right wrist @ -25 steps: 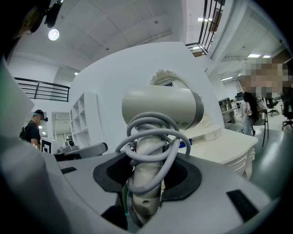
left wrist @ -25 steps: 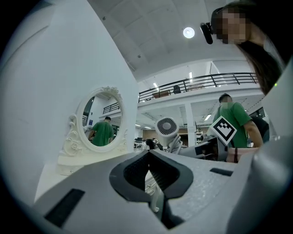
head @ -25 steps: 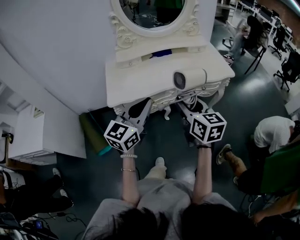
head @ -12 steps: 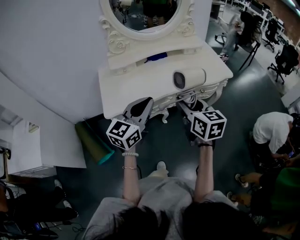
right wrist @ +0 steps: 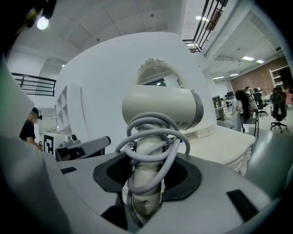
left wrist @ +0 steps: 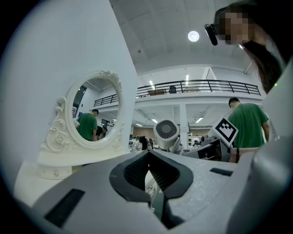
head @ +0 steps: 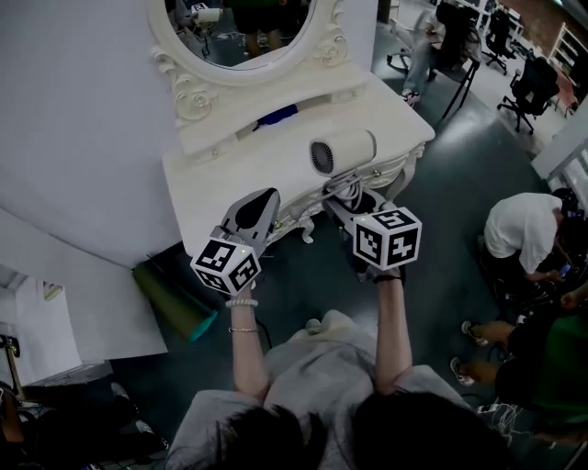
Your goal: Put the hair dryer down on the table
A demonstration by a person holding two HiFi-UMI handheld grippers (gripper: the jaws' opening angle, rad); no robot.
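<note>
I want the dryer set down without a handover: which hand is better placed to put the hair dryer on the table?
Right. The right gripper holds the hair dryer by its handle at the table's front edge; the left gripper is shut and empty.

One hair dryer (head: 342,151) at one o'clock, one cord (right wrist: 151,137) coiled round its handle. One table (head: 220,184). One oval mirror (head: 241,27) at twelve. Two grippers: left gripper (head: 262,197), right gripper (head: 342,200). One green roll (head: 170,298) at eight. One blue item (head: 276,116) at twelve.
</note>
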